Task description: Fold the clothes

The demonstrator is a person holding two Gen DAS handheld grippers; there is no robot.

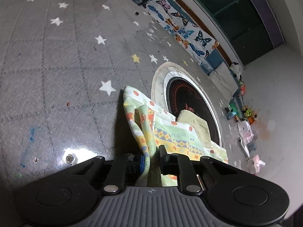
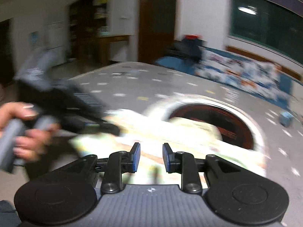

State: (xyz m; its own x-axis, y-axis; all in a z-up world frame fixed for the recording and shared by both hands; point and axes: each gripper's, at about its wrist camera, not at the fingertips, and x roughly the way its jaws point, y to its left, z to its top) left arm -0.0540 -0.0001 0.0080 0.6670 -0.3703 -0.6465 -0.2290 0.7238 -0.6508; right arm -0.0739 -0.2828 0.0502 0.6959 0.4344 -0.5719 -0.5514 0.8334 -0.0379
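A small patterned garment (image 1: 166,130), pale green and yellow with orange dots, lies on the grey star-print table cover (image 1: 66,66), partly over a round black hob. My left gripper (image 1: 151,158) is shut on a bunched fold of the garment at its near edge and lifts it. In the blurred right wrist view the garment (image 2: 170,130) lies ahead of my right gripper (image 2: 151,157), which is open and empty just above its near part. The left gripper (image 2: 106,126) shows there, held in a hand, at the garment's left edge.
A round black induction hob (image 1: 191,102) with a white rim is set in the table. A butterfly-print cloth (image 1: 181,28) covers a bench beyond the table. Toys and papers (image 1: 246,124) lie on the floor at right. A dark window (image 2: 269,24) is behind.
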